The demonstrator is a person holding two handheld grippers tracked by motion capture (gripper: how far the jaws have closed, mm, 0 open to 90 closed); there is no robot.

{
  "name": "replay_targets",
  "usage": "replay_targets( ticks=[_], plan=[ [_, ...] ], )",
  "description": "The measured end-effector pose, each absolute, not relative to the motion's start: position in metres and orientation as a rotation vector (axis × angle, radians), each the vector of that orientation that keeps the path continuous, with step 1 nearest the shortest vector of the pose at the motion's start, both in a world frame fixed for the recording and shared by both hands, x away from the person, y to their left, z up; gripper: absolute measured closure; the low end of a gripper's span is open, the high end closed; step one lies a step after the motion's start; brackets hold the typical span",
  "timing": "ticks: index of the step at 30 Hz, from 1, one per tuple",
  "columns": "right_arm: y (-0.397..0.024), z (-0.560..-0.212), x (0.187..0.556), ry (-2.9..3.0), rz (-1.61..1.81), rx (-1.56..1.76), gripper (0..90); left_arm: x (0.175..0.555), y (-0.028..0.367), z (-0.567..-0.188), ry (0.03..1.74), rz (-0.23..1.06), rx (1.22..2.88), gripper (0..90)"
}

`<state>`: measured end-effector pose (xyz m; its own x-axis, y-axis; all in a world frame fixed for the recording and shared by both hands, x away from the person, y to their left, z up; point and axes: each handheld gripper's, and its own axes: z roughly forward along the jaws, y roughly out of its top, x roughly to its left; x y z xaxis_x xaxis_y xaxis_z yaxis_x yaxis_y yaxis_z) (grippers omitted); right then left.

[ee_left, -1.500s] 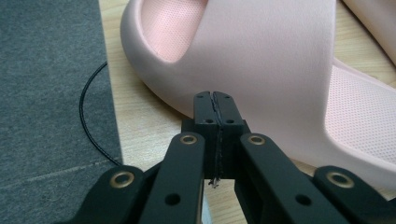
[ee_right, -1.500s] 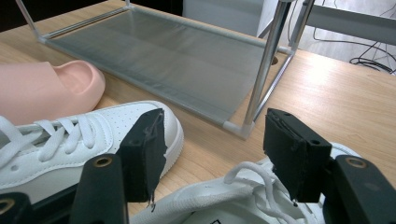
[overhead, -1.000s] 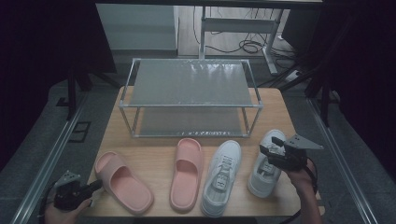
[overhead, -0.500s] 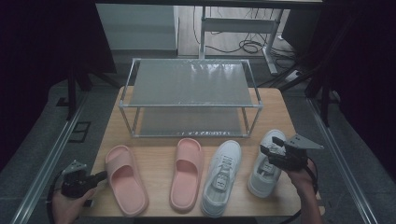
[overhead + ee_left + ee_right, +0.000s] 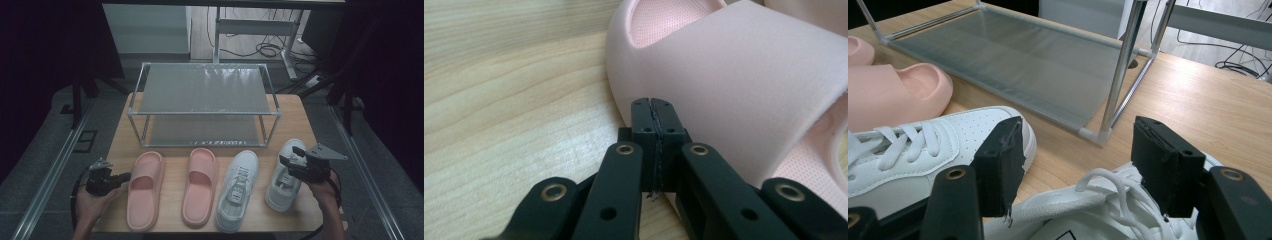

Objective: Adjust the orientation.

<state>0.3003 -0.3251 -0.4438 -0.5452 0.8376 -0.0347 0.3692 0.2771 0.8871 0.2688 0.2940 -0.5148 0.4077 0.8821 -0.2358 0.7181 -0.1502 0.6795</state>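
My left gripper (image 5: 124, 176) lies low at the table's front left with its jaws shut on nothing. In the left gripper view its tips (image 5: 655, 107) touch the outer side of the left pink slipper (image 5: 744, 85) at the strap. That slipper (image 5: 145, 187) lies straight beside the second pink slipper (image 5: 200, 185). To their right lie a white sneaker (image 5: 237, 190) and another white sneaker (image 5: 282, 185). My right gripper (image 5: 291, 156) hovers open over the laces of the right sneaker (image 5: 1088, 210), its jaws wide apart (image 5: 1078, 150) and holding nothing.
A two-tier metal shoe rack (image 5: 205, 90) with grey mesh shelves stands at the back of the wooden table (image 5: 295, 115). Its lower shelf (image 5: 1013, 60) is bare. Past the table lie dark floor and cables.
My left gripper slid right against the left pink slipper, which swung from a slant to lie straight beside the other slipper. The right gripper stayed still.
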Motion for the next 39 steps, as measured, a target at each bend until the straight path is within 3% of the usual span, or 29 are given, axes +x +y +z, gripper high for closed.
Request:
replay_targets(
  ticks=[5,15,39],
  plan=[
    [-0.327,-0.443,0.300,2.041,1.218,1.081,38.6,0.251,0.298,-0.507,1.347,0.295,1.878,90.0],
    [-0.323,-0.444,0.300,2.051,1.216,1.064,38.5,0.208,0.289,-0.497,1.244,0.205,1.876,90.0],
    [-0.322,-0.444,0.299,2.057,1.215,1.054,38.4,0.219,0.289,-0.513,1.290,0.180,1.894,90.0]
  ],
)
